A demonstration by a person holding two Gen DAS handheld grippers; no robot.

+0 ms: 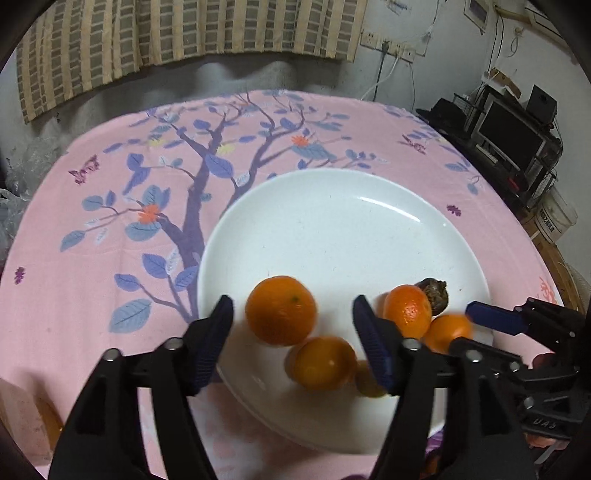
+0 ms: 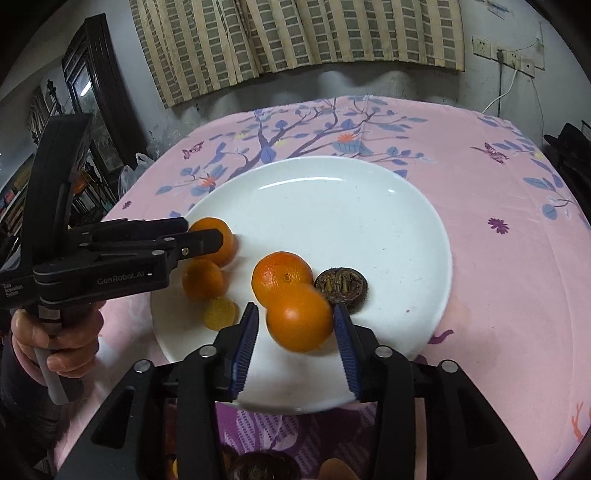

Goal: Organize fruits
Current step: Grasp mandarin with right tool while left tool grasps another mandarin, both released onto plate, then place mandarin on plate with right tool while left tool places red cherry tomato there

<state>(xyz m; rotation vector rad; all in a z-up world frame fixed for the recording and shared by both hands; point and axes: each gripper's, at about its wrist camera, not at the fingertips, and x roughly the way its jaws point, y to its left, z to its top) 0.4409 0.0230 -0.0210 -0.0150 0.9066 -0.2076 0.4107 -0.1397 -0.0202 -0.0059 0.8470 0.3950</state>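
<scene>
A white plate (image 1: 332, 221) (image 2: 332, 206) lies on the pink flowered tablecloth. On it are several oranges, a small yellow fruit (image 2: 220, 313) and a brown wrinkled fruit (image 2: 342, 285) (image 1: 435, 292). My left gripper (image 1: 291, 317) is open above the plate's near edge, with one orange (image 1: 280, 309) between its fingers, not gripped; it also shows in the right wrist view (image 2: 199, 236). My right gripper (image 2: 295, 325) is open around another orange (image 2: 300, 318), fingers not clearly touching it. Its blue finger (image 1: 495, 317) shows at the right in the left wrist view.
The pink tablecloth (image 1: 92, 295) covers a round table. A striped curtain (image 1: 184, 33) hangs behind. A shelf with a monitor (image 1: 509, 133) stands to the right, a dark cabinet (image 2: 96, 92) to the left. More fruit lies below the table edge (image 2: 258, 469).
</scene>
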